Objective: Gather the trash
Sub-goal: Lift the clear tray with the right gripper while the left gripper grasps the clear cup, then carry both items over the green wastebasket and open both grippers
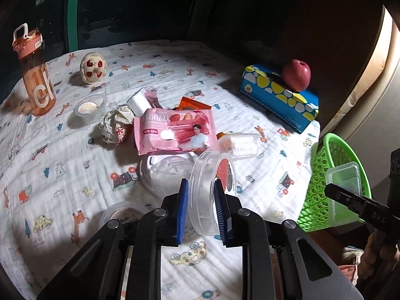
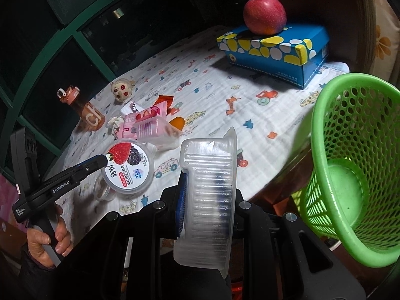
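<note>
— See the left gripper (image 1: pixel 200 208)? Its blue pads are squeezed on the round clear plastic yogurt tub with the berry label (image 1: pixel 211 192). It holds the tub on its side, just above the white cloth with little cars and animals (image 1: pixel 75 165).

— Can it fall?

— I think so. The tub is smooth and round, and the pads pinch only its thin wall. If the hand tips, it may slide out and roll over the cloth.

— And the right gripper (image 2: pixel 207 210)?

— It is shut tight on a ribbed clear plastic tray (image 2: pixel 208 200), near the green plastic basket with holes (image 2: pixel 355 150) on the right. One pad is hidden behind the tray, so I can't see how well it grips. The basket leans at the table edge. A bump might knock it over, or the tray may miss and drop to the floor.

— What is left?

— Lots, in the middle: a pink snack wrapper (image 1: pixel 173 130), a crumpled paper ball (image 1: pixel 116 123), a small clear cup (image 1: pixel 90 107). Far right, a red apple (image 2: pixel 265 13) sits on a blue box with yellow spots (image 2: pixel 272 50). A swinging arm may knock it off.
</note>
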`<state>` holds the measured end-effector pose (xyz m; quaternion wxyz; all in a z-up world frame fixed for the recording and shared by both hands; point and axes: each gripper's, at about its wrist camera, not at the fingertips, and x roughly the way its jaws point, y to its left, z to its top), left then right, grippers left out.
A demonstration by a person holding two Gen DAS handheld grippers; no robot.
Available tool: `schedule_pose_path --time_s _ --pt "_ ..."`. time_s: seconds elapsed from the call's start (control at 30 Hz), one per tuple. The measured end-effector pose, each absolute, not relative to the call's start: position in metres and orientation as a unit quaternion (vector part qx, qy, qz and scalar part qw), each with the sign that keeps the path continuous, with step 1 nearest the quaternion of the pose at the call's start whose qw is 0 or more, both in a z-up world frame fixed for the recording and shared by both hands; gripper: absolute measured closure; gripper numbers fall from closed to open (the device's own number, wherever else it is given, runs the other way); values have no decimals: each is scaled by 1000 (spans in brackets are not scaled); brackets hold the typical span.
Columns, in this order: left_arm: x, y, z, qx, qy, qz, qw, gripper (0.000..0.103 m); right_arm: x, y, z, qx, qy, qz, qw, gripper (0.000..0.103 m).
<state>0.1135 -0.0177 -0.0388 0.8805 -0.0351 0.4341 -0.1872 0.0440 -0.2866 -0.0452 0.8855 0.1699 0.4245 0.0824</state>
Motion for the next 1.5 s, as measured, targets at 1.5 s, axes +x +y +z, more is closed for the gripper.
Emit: schedule_pose_path --time_s 1.5 --pt "92 -306 11 65 420 -421 801 83 -27 -477 -57 213 404 -102 884 66"
